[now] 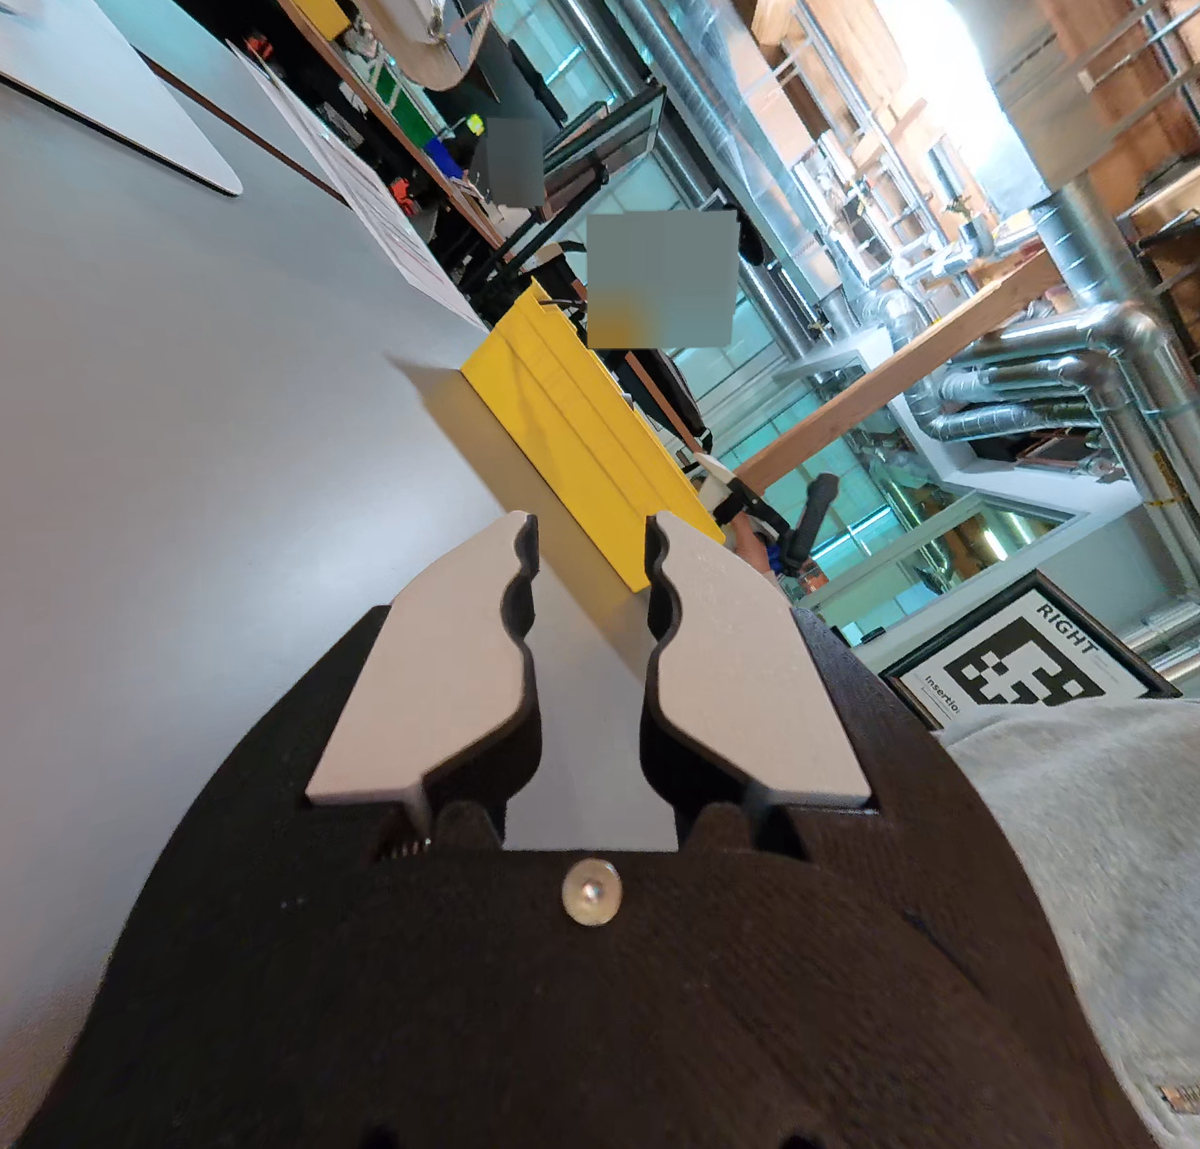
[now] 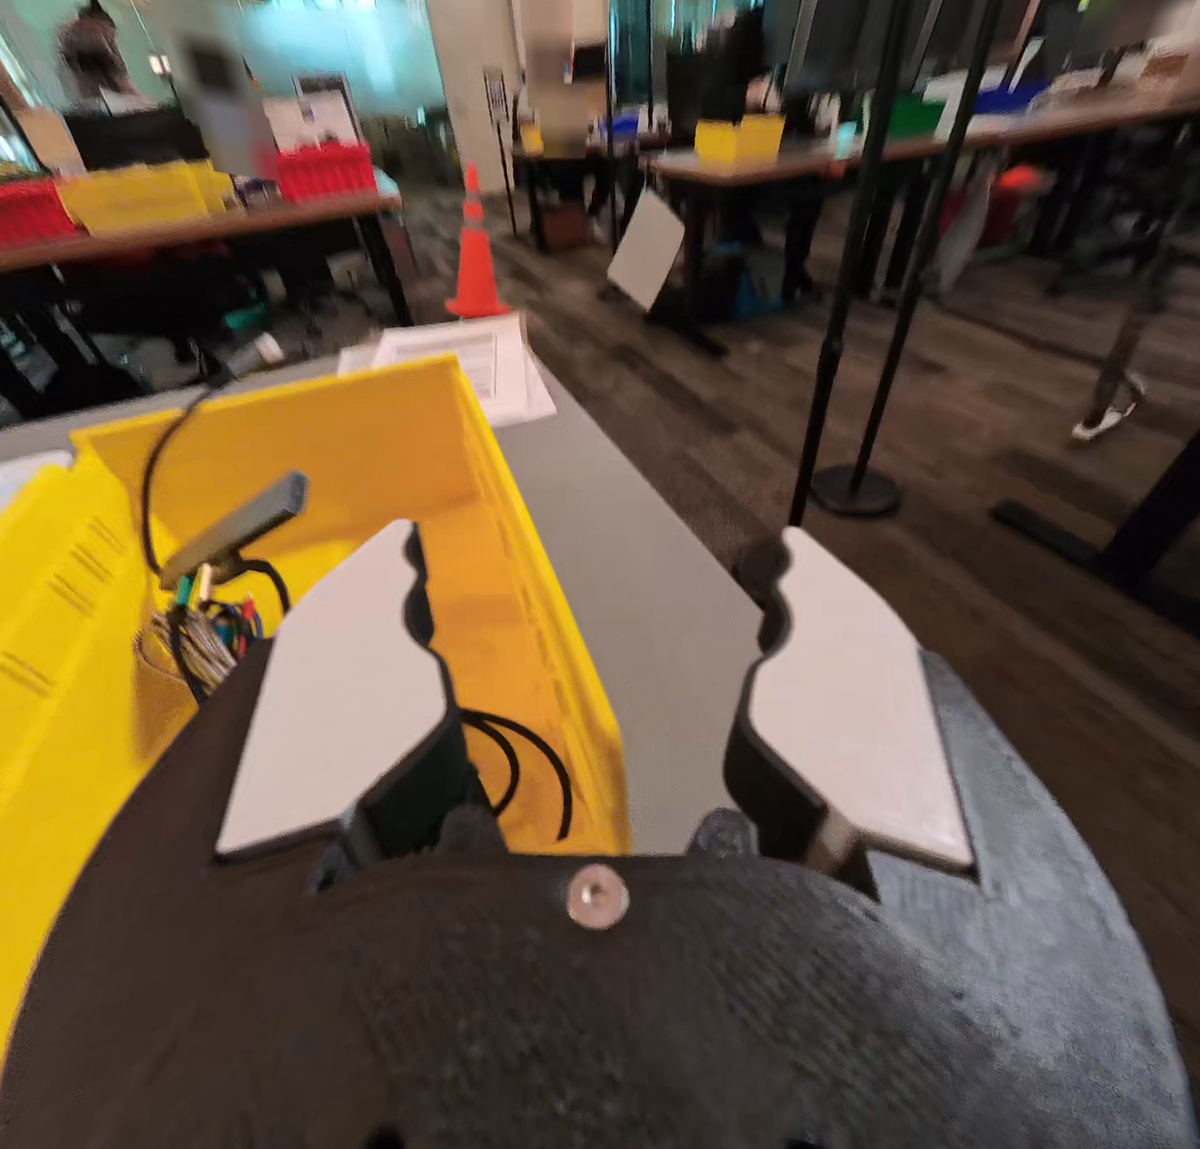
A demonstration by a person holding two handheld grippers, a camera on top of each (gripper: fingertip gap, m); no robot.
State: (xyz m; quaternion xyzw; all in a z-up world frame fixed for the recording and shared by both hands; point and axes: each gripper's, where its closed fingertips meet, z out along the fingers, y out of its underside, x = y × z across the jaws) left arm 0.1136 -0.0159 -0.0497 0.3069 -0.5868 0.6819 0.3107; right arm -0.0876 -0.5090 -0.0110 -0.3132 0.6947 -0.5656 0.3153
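A yellow plastic bin (image 1: 584,442) stands on a grey table (image 1: 195,468). My left gripper (image 1: 592,527) is open and empty, low over the table, pointing at the bin's outer wall a short way off. In the right wrist view the same bin (image 2: 519,598) holds a grey bar-shaped device (image 2: 240,527) on a black cable, a bundle of coloured wires (image 2: 208,637) and looped black cable (image 2: 532,767). My right gripper (image 2: 594,546) is wide open and empty. It hovers over the bin's right wall, with its left finger (image 2: 350,663) above the inside.
Printed sheets (image 2: 493,364) lie on the table beyond the bin. A framed marker card (image 1: 1026,657) and grey cloth (image 1: 1071,858) sit at the left view's right. An orange cone (image 2: 475,247), black stand poles (image 2: 857,338) and other tables with coloured bins (image 2: 130,195) stand on the floor beyond.
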